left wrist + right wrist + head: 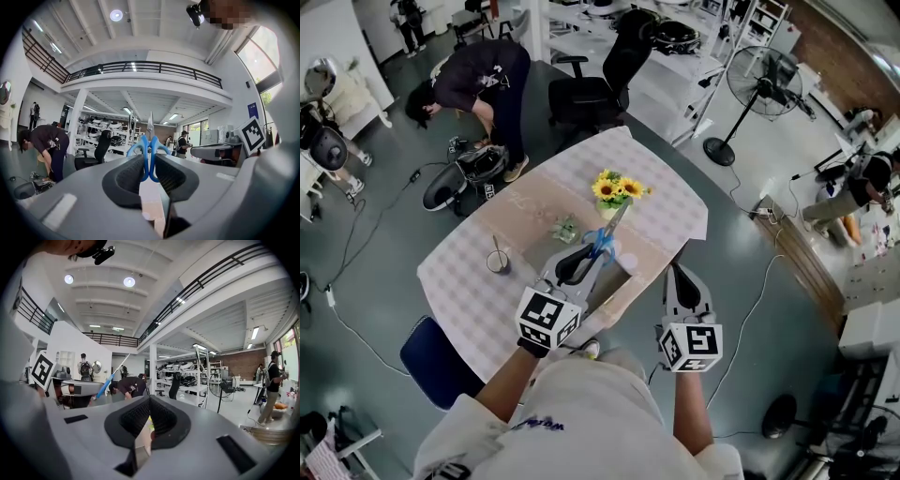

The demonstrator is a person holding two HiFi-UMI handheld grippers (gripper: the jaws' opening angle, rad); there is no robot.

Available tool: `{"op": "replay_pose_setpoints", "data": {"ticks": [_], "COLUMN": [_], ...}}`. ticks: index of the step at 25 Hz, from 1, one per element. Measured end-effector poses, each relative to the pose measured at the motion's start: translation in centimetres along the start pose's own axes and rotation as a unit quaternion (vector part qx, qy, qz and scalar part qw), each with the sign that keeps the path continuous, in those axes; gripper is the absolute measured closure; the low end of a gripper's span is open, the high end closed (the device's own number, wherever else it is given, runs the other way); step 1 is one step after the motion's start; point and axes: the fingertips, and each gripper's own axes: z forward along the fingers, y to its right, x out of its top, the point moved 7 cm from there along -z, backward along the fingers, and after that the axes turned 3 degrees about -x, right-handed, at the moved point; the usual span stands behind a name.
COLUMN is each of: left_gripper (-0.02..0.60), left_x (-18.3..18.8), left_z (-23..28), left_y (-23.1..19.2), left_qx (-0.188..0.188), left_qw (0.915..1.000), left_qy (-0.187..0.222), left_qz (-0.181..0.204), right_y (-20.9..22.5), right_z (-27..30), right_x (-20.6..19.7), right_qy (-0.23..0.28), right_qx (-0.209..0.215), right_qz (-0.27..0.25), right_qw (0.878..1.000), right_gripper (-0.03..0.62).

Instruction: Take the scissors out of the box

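My left gripper point(584, 263) is shut on the blue handles of the scissors point(602, 240) and holds them in the air above the table. The metal blades point away from me toward the sunflowers point(617, 189). In the left gripper view the blue handle loops point(149, 153) sit pinched between the pads, with the blade tip sticking up past them. Just below the scissors an open brown cardboard box point(619, 289) rests on the table near its front edge. My right gripper point(679, 274) hovers to the right of the box, shut and empty; its own view shows the scissors point(107, 378) off to the left.
The table point(478, 300) has a checked cloth with a tan runner. On it are a cup point(498, 262), a small green item point(565, 229) and the sunflower vase. A blue chair point(441, 361) stands at front left; a person point(483, 80) bends over beyond the table.
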Motion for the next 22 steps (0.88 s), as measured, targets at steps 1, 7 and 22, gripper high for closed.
{"op": "replay_pose_setpoints", "data": {"ticks": [1, 7, 22], "left_gripper": [0.502, 0.502, 0.502], "left_x": [-0.01, -0.39, -0.88], "left_z": [-0.09, -0.09, -0.25], "left_y": [-0.01, -0.23, -0.42], "left_qx": [0.0, -0.002, -0.019], "left_qw": [1.0, 1.0, 0.9997], "left_qy": [0.0, -0.002, -0.015], "left_qz": [0.0, -0.005, -0.007], "right_y": [0.05, 0.47, 0.61], "right_z": [-0.07, -0.39, -0.87], "right_x": [0.04, -0.18, -0.4], "right_qy": [0.0, -0.002, -0.017], "right_qx": [-0.001, -0.011, -0.017], "right_qz": [-0.001, 0.001, 0.007], "right_qw": [1.0, 1.0, 1.0], "right_gripper": [0.591, 0.591, 0.591]}}
